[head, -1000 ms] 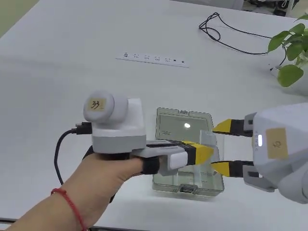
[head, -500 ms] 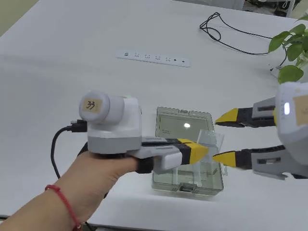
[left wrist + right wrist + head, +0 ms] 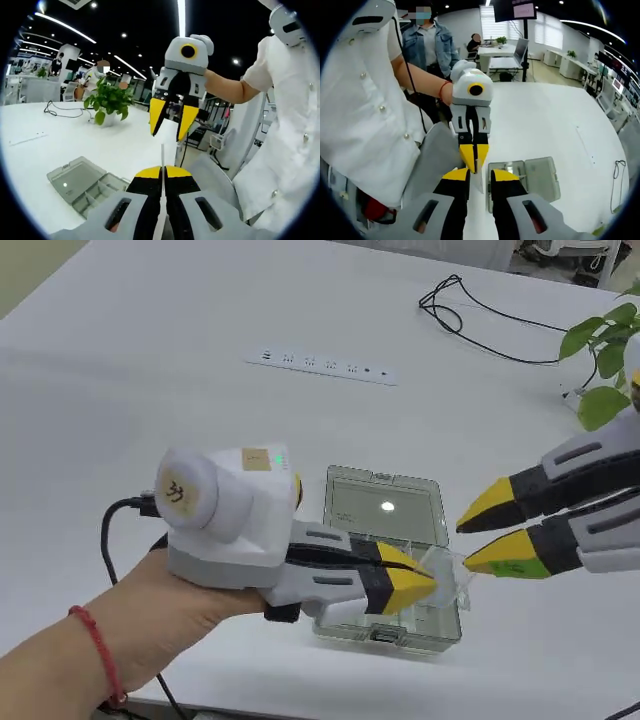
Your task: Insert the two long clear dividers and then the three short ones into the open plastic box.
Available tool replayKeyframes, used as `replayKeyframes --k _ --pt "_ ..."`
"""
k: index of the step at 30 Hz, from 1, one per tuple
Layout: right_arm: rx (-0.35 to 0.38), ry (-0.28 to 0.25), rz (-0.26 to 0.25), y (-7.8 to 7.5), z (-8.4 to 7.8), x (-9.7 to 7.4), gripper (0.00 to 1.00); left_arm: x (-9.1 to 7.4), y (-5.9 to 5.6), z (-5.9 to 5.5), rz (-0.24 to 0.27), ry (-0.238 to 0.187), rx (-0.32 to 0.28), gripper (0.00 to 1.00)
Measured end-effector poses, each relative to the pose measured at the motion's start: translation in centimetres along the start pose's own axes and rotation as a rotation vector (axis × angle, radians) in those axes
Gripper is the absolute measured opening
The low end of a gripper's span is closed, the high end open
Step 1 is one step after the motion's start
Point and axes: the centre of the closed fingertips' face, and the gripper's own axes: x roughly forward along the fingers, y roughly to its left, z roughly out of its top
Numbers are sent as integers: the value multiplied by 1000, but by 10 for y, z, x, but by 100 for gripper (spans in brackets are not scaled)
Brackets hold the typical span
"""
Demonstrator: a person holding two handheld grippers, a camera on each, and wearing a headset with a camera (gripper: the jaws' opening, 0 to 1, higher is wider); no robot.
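The open clear plastic box [image 3: 352, 502] lies on the white table with its lid flat behind it; it also appears as the box [image 3: 80, 181] and the box [image 3: 540, 176]. My left gripper [image 3: 428, 580] hovers over the box's front part, shut on a small clear divider [image 3: 447, 568]. In the left gripper view the divider [image 3: 162, 156] stands edge-on between the shut left gripper [image 3: 162, 172] jaws. My right gripper [image 3: 474, 544] faces it from the right, open, its lower tip close to the divider's edge. The right gripper [image 3: 480, 176] jaws flank the divider [image 3: 479, 184] loosely.
A white power strip [image 3: 322, 365] lies further back on the table. A black cable [image 3: 480, 320] loops at the back right beside a green plant [image 3: 605, 360]. Bare table [image 3: 130, 400] spreads to the left. People stand in the background of the gripper views.
The left gripper has rolled and dipped toward the box with the divider still in it. The right gripper drew back right, tilted down, and its jaws narrowed.
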Motion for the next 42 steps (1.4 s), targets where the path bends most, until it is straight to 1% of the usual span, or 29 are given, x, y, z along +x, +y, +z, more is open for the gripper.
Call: replayKeyframes --k 2,3,6,11,15,17,25,42 --pt "-4 16 32 5 -1 3 16 -1 -1 1 -5 -1 17 0" --pt "-4 17 37 5 -1 4 16 -1 -2 2 -11 -1 25 0" --pt "13 15 93 12 0 7 14 -2 -4 4 -20 -7 60 0" --pt "16 26 123 15 -2 10 9 -2 -6 5 -29 -7 73 0" --pt "16 31 141 19 -3 13 8 -3 -7 6 -28 -18 79 0" --pt "9 31 151 21 -3 14 3 -3 -6 6 -28 -18 85 0" --pt "3 32 155 21 -3 13 2 -3 -7 5 -32 -18 91 0" --pt "-3 46 142 21 -6 15 2 -5 -6 2 -15 -16 90 0"
